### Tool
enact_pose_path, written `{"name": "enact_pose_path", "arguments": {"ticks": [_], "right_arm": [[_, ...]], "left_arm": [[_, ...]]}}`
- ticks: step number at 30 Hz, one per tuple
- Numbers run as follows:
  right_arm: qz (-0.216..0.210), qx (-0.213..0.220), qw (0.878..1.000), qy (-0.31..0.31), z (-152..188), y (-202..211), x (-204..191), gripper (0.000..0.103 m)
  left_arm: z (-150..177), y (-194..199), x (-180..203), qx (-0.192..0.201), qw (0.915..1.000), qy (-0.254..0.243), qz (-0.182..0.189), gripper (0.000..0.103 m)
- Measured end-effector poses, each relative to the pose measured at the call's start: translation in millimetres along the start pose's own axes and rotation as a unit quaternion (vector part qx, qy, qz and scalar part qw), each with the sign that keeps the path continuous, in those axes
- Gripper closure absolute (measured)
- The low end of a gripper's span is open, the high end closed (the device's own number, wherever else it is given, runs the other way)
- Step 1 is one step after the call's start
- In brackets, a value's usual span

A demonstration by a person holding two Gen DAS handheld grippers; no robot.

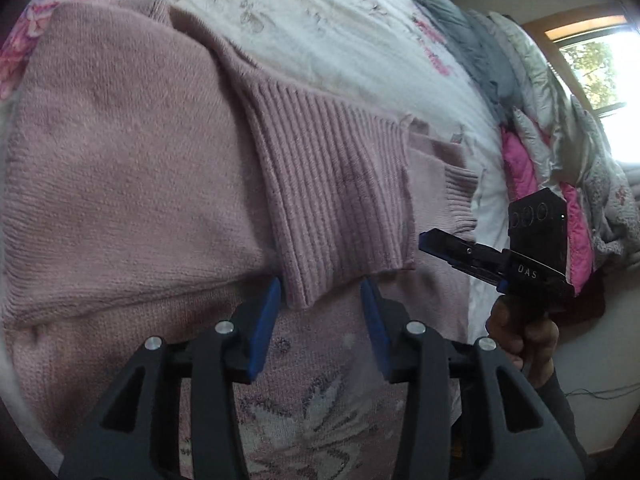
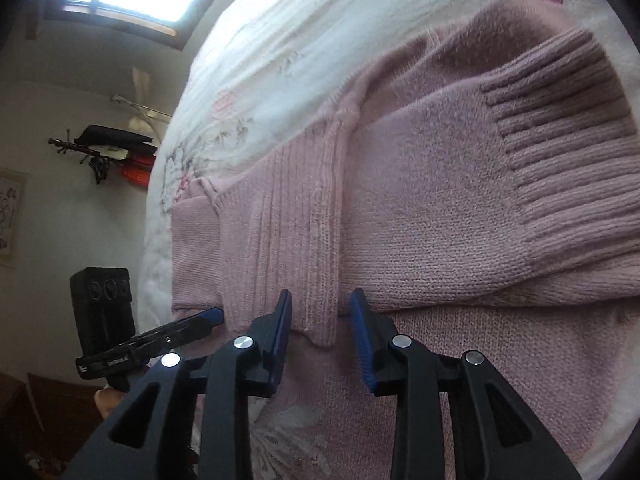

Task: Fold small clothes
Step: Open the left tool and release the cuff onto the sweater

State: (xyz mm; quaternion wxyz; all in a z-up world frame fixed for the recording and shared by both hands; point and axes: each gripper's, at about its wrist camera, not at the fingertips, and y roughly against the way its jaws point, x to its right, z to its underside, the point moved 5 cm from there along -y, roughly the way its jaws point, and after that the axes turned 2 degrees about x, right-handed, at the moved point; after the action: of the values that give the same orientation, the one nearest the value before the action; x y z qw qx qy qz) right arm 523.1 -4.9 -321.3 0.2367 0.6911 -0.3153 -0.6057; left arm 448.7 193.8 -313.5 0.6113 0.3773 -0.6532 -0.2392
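A dusty-pink knit sweater [image 1: 120, 180] lies spread on a floral bedspread [image 1: 320, 20]. A ribbed band [image 1: 332, 192] of it is folded across the body. My left gripper [image 1: 322, 304] is open, and the band's lower edge lies between its blue fingertips, unpinched. The right gripper [image 1: 430, 242] hovers just right of that band. In the right wrist view, my right gripper [image 2: 320, 312] stands open astride a ribbed strip [image 2: 296, 232] of the sweater [image 2: 440, 220]. A sleeve with a ribbed cuff [image 2: 560, 140] lies across the body. The left gripper [image 2: 212, 316] sits close at the left.
A pile of grey and pink bedding [image 1: 560, 140] runs along the far side of the bed below a bright window [image 1: 600, 60]. A hand [image 1: 520, 332] holds the right gripper. In the right wrist view, a wall rack [image 2: 108, 148] hangs beyond the bed's edge.
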Motion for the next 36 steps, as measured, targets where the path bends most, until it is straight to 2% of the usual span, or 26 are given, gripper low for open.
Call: {"name": "enact_pose_path", "arguments": {"ticks": [1,2,3,4,8,12,14,17,19,22,24,26,28,29,30,31,32,33,34,35,36], "right_arm": [[-0.003,-0.004,1.000,0.000,1.4,-4.9,-0.4,0.073],[-0.004,-0.007,1.000,0.002,4.1,-8.2,-0.7,0.080],[0.003,-0.004,1.000,0.006,5.6,-8.6,-0.6,0.091],[0.011,0.003,1.000,0.011,7.4,-5.8,-0.7,0.091],[0.020,0.035,0.999,0.027,17.8,15.1,-3.7,0.094],[0.046,0.006,0.998,0.038,25.1,3.4,9.9,0.091],[0.039,0.008,0.998,0.042,24.9,3.6,7.2,0.085],[0.022,0.028,0.998,0.050,23.0,20.8,-5.2,0.080],[0.025,0.050,0.996,0.064,22.2,35.4,-14.2,0.079],[0.005,0.056,0.996,0.072,21.6,39.2,-26.3,0.079],[0.001,0.047,0.996,0.073,21.7,28.1,-29.9,0.079],[0.011,0.030,0.997,0.066,21.2,10.2,-22.4,0.080],[0.044,0.029,0.997,0.058,20.9,-2.5,-5.2,0.093],[0.040,0.029,0.998,0.048,21.2,-3.4,0.9,0.099],[0.029,0.031,0.998,0.035,22.4,0.5,4.6,0.099],[0.018,0.037,0.999,0.028,24.5,8.5,6.2,0.097],[0.011,0.044,0.999,0.027,27.7,18.0,5.4,0.090],[0.010,0.051,0.998,0.029,32.0,28.2,4.8,0.081],[0.006,0.057,0.998,0.029,38.4,39.6,5.2,0.079],[-0.002,0.058,0.998,0.027,46.5,50.1,6.6,0.079],[-0.009,0.060,0.998,0.023,56.5,61.0,9.2,0.079]], "left_arm": [[1.6,-5.1,-1.3,-0.004,1.0000,0.007,-0.005,0.064],[1.8,-8.8,-3.7,-0.002,0.9999,0.013,-0.011,0.073],[1.3,-11.5,-7.1,0.000,0.9996,0.019,-0.022,0.087],[1.2,-14.4,-11.9,-0.002,0.9990,0.028,-0.035,0.098],[4.4,-10.6,-25.2,0.008,0.9962,0.034,-0.080,0.098],[8.4,-2.6,-26.5,0.012,0.9967,0.034,-0.073,0.098],[10.3,3.7,-22.5,0.020,0.9984,0.029,-0.044,0.095],[15.8,19.9,-11.3,0.036,0.9988,0.012,-0.030,0.090],[16.3,33.2,-0.1,0.057,0.9980,-0.005,-0.025,0.090],[10.2,43.6,23.7,0.090,0.9954,-0.027,0.020,0.089],[6.0,32.2,38.8,0.083,0.9945,-0.044,0.045,0.085],[3.4,8.6,35.1,0.061,0.9967,-0.045,0.031,0.084],[3.9,-16.9,14.5,0.029,0.9993,-0.021,-0.008,0.083],[6.1,-26.0,5.3,0.016,0.9997,-0.009,-0.015,0.089],[7.8,-26.4,-0.2,0.016,0.9998,-0.003,-0.009,0.090],[9.6,-21.9,-3.1,0.021,0.9998,0.001,-0.001,0.088],[12.4,-14.5,-4.9,0.028,0.9996,0.004,0.006,0.075],[16.5,-4.5,-6.6,0.038,0.9992,0.005,0.013,0.067],[21.3,6.4,-8.8,0.049,0.9986,0.005,0.016,0.055],[28.6,20.0,-11.4,0.060,0.9980,0.005,0.020,0.049],[37.9,34.0,-13.8,0.069,0.9973,0.004,0.023,0.048]]}}
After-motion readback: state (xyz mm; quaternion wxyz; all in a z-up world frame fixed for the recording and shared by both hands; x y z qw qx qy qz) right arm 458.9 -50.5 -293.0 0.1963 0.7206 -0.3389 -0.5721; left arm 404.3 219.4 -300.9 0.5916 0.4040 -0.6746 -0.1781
